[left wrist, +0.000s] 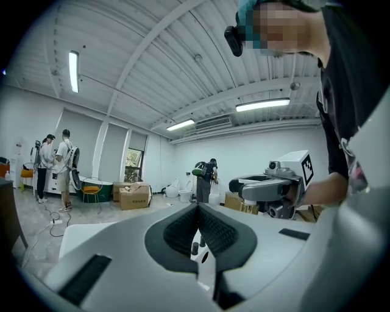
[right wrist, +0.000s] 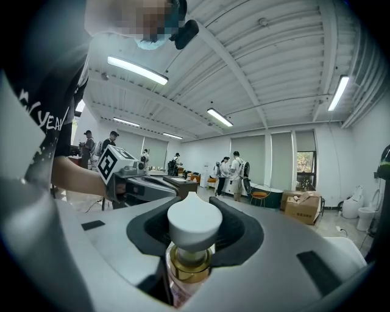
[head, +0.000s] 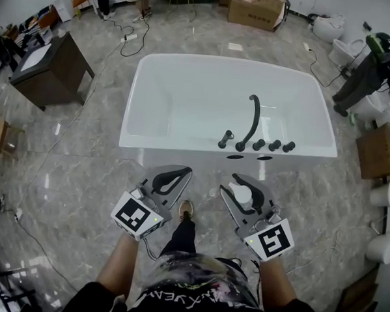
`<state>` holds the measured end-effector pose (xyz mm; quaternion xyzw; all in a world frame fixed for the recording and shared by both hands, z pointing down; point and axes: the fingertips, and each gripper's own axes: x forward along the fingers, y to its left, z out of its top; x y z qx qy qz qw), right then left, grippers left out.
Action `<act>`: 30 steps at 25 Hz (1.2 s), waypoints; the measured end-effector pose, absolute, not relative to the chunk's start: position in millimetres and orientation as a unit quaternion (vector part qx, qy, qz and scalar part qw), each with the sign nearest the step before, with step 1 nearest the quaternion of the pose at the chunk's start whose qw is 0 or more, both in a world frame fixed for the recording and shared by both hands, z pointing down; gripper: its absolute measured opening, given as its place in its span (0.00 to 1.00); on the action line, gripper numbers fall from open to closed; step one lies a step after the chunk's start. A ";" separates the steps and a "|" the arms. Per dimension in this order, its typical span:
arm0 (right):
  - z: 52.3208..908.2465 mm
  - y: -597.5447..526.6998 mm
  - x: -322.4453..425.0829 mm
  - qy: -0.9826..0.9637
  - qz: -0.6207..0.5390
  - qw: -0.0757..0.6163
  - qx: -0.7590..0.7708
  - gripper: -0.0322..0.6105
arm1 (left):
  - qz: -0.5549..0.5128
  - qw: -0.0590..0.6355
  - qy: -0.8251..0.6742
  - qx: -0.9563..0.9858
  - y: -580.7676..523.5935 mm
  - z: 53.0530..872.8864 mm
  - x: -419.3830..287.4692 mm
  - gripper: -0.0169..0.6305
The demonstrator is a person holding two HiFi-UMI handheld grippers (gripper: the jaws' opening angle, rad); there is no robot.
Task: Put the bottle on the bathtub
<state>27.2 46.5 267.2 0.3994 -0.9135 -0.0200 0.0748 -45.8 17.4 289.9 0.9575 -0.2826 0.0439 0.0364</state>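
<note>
The bottle (head: 243, 195) has a white cap and a gold collar, and its clear body stands upright between the jaws of my right gripper (head: 238, 184), which is shut on it. In the right gripper view the bottle's cap (right wrist: 194, 224) fills the space between the dark pads of the right gripper (right wrist: 195, 213). My left gripper (head: 179, 176) is level beside it, shut with nothing in it; its pads meet in the left gripper view (left wrist: 197, 212). The white bathtub (head: 182, 145) lies just ahead of both grippers, with a black faucet (head: 252, 121) and knobs on its near rim.
A dark cabinet (head: 52, 73) stands at the left, with cables (head: 126, 44) on the marble floor. Cardboard boxes (head: 256, 10) sit behind the tub and another (head: 380, 150) at the right. Several people (right wrist: 234, 173) stand far off in the room.
</note>
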 end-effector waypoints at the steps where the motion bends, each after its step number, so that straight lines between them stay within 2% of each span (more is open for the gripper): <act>1: 265.8 38.0 26.1 -0.913 -0.019 0.076 0.401 0.27 | 0.043 0.037 -0.281 0.958 8.5 288.1 -46.7 0.05; 14: 265.2 -66.0 6.3 -0.905 -0.016 0.082 0.416 0.27 | 0.036 0.059 -0.265 0.962 -90.6 293.8 -61.6 0.05; 30: 274.3 -127.4 4.3 -0.909 -0.008 0.088 0.408 0.27 | 0.046 0.058 -0.262 0.962 -148.9 298.9 -54.4 0.05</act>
